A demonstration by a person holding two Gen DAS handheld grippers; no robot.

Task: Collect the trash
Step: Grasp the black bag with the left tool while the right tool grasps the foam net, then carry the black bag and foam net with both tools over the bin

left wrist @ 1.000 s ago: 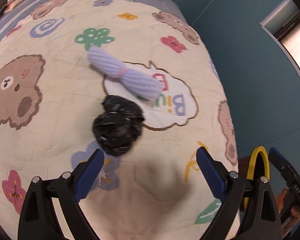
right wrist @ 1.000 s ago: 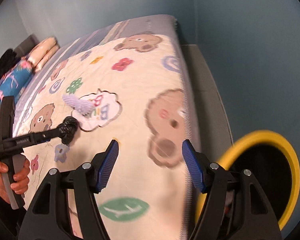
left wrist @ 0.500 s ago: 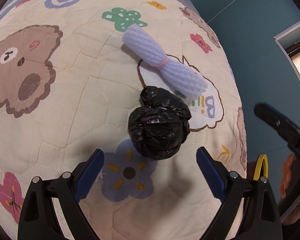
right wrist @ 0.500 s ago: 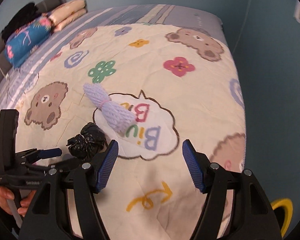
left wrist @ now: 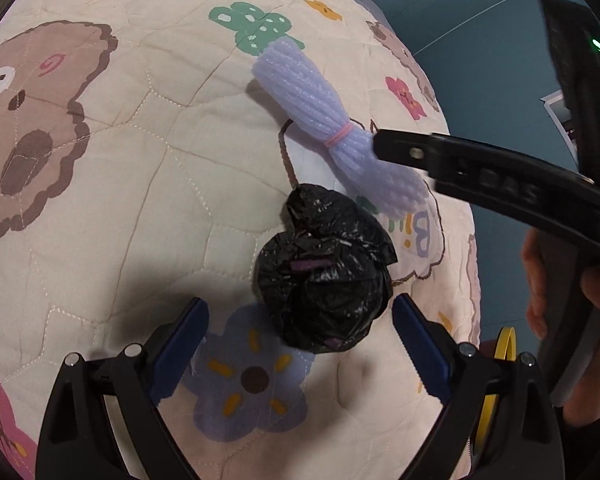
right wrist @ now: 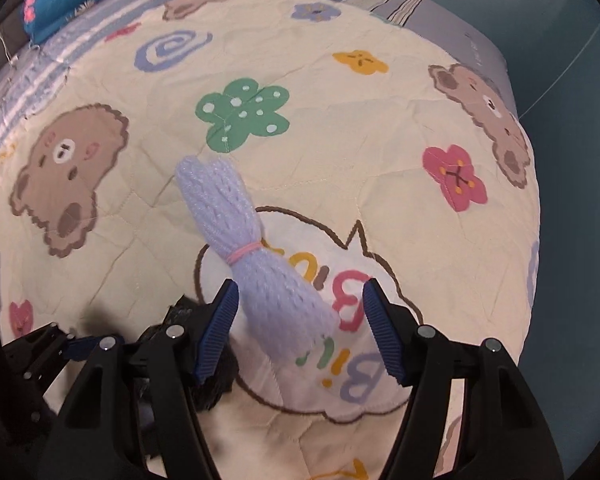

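1. The left claw (left wrist: pixel 300 344) stands with its jaws apart and nothing clamped; the crumpled black bag (left wrist: pixel 324 276) lies on the bed quilt (left wrist: pixel 140 200) just ahead of the tips, partly between them, with neither pad pressing on it.
2. The right claw (right wrist: pixel 300 328) is also spread and grips nothing. The near end of the lilac foam net (right wrist: pixel 260 256) sits between its blue pads (right wrist: pixel 382 336), closer to the left-hand one; whether that pad touches the foam I cannot tell.
3. The net's long axis runs from between the right tips up and away to the left, pinched near its middle by a pink rubber band (right wrist: pixel 246 250). The right hand is nearer to it, the left nearer the bag.
4. The left view alone shows the whole bag, the yellow bin rim (left wrist: pixel 502 344) beyond the bed's edge and the person's hand (left wrist: pixel 572 312). The right view shows the bag only as a dark sliver behind its left finger, but gives the net's full length.
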